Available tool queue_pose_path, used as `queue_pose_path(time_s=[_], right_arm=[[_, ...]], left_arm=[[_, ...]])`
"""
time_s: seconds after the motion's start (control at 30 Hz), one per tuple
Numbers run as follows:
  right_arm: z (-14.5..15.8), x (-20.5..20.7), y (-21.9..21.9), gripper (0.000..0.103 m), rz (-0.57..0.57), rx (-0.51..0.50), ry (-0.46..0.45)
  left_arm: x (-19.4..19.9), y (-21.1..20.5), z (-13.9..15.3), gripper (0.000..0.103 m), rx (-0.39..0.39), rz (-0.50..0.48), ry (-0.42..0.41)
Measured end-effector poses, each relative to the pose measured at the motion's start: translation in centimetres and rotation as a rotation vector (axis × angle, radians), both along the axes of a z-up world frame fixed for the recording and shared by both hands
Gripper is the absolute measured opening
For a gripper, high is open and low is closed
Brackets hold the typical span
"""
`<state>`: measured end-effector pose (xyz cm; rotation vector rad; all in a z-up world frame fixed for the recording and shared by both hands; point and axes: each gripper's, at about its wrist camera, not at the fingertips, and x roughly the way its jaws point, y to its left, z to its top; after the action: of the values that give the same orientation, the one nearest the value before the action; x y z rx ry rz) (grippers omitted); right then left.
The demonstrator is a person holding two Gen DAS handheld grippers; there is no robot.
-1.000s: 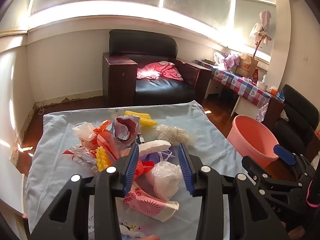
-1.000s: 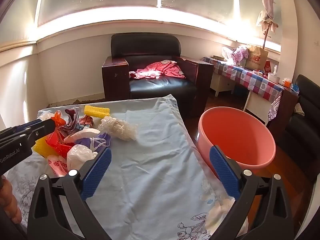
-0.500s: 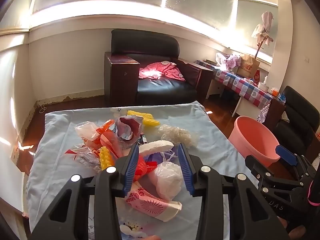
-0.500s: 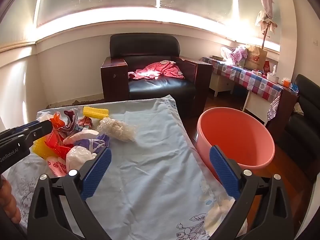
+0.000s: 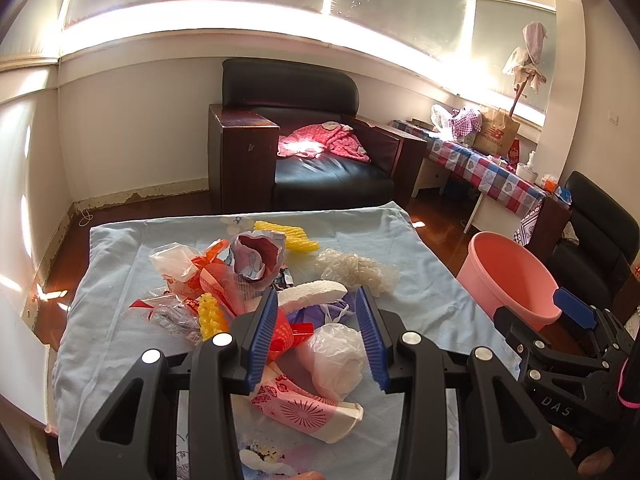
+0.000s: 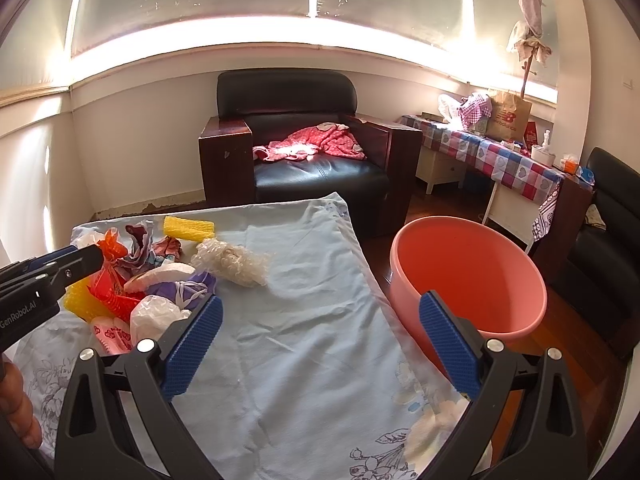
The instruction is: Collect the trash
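I have my left gripper [image 5: 316,336] angled downward with its blue-padded jaws parted about halfway, nothing pressed between the pads. My right gripper [image 6: 320,344] is tilted down the same way, its jaws spread wide and empty. From the left camera the right gripper shows at the far right edge, with fingertips of my right hand [image 5: 580,446] wrapped under its handle. From the right camera, the left gripper's black body enters from the left edge, my left hand [image 6: 18,408] beneath it.
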<state>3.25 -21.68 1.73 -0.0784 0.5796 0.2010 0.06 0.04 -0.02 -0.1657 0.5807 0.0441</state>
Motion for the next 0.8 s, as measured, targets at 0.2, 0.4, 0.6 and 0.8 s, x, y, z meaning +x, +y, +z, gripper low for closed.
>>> queue_pose_path(time_s=[0.2, 0.4, 0.6, 0.8], right_arm=[[0.30, -0.15, -0.54, 0.099, -0.002, 0.003, -0.004], [0.34, -0.31, -0.04, 0.099, -0.008, 0.004, -0.012], [0.45, -0.34, -0.11, 0.099, -0.008, 0.006, -0.014], [0.48, -0.39, -0.19, 0.099, -0.009, 0.008, -0.014]], left_arm=[[0.01, 0.01, -0.01, 0.040, -0.001, 0.000, 0.001], [0.00, 0.01, 0.00, 0.040, -0.001, 0.000, 0.001], [0.03, 0.00, -0.01, 0.040, -0.001, 0.000, 0.000], [0.00, 0.01, 0.00, 0.040, -0.001, 0.000, 0.001]])
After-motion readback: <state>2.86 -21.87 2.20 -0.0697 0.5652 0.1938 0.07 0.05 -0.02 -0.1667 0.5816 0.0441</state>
